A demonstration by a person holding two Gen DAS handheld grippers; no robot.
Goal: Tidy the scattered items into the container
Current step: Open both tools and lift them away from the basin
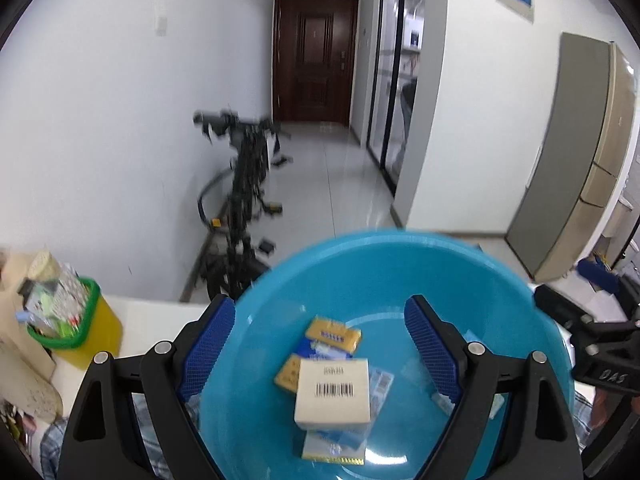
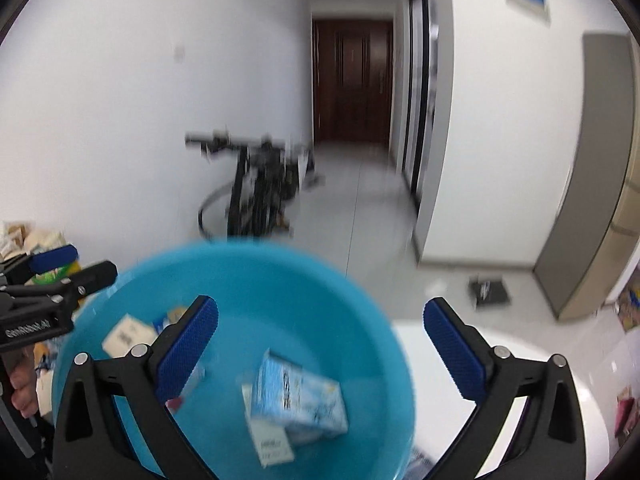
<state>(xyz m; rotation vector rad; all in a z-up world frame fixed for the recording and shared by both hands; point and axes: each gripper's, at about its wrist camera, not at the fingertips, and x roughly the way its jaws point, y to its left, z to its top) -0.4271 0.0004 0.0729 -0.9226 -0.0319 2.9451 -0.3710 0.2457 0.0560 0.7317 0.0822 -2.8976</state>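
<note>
White table [image 1: 160, 320], 9 o'clock in the left wrist view; it carries a blue basin [image 1: 400, 264], the container, which fills the lower centre of both views. Bicycle [image 1: 244, 184] on the floor against the wall at 11 o'clock beyond the basin. Left tongs [image 1: 320, 344]: blue pads spread wide above the basin, nothing between them. Right tongs [image 2: 320, 340]: pads spread wide, nothing gripped; one pad over the basin, the other over the table outside its rim. Yellow bin with green basket [image 1: 76, 320] at 9 o'clock on the table. Inside the basin: a white box [image 1: 332, 392] with barcode at centre, lying on flat packets; a pale blue carton [image 2: 300, 400] at 6 o'clock in the right wrist view; a yellow packet [image 1: 332, 332] just beyond the white box.
</note>
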